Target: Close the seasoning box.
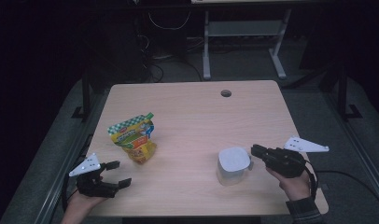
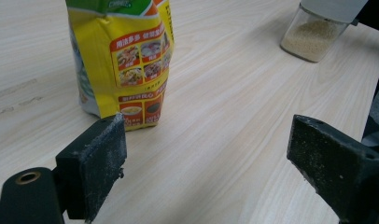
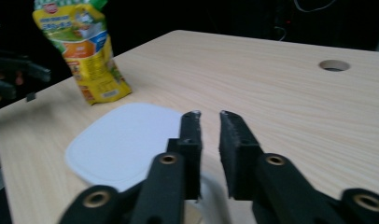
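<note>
A yellow and green food pouch [image 1: 134, 137] stands upright on the left part of the wooden table [image 1: 192, 121]. My left gripper [image 1: 121, 172] rests near the front left corner, open wide, with nothing between its jaws. In the left gripper view [image 2: 206, 154] the pouch [image 2: 127, 56] stands just beyond the left jaw. A clear container with a white lid [image 1: 233, 165] holding pale grains [image 2: 313, 32] sits front right. My right gripper [image 1: 254, 151] hovers at the lid's right edge. Its jaws [image 3: 210, 116] stand a narrow gap apart over the lid [image 3: 122, 142], holding nothing.
A round cable hole [image 1: 226, 93] lies near the table's far edge. Bare wood stretches between the pouch and the container. Desk legs and cables stand on the dark floor behind the table.
</note>
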A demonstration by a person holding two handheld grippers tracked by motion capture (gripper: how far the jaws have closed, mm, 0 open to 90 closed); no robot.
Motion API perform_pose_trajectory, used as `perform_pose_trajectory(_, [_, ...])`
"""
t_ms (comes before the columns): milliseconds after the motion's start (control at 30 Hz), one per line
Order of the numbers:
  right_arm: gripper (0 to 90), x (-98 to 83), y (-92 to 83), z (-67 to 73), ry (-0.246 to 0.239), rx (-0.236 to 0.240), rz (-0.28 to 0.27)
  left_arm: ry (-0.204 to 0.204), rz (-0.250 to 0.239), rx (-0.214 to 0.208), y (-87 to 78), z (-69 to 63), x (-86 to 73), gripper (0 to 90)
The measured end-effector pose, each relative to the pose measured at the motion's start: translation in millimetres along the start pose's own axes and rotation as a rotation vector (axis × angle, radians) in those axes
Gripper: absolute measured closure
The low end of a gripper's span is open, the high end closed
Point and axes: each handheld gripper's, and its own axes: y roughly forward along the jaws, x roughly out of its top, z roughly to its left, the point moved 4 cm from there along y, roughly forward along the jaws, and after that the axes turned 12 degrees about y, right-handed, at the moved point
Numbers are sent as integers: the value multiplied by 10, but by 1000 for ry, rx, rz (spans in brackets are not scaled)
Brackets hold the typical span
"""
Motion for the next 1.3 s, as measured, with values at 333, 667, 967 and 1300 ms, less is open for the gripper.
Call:
perform_pose_trajectory(333, [501, -64, -77, -240, 41, -116, -8, -2, -7, 7, -44, -1, -24, 115])
perform_pose_trajectory(667, [347, -268, -162, -412, 41, -180, 11, 7, 1, 4, -11, -11, -33, 115])
perform_pose_trajectory(967, [176, -509, -111, -581, 29, -225, 61, 19, 31, 3, 38, -10, -64, 115])
perform_pose_trajectory(1300, [135, -600, -55, -724, 12, -291, 91, 32, 80, 15, 100, -3, -111, 124])
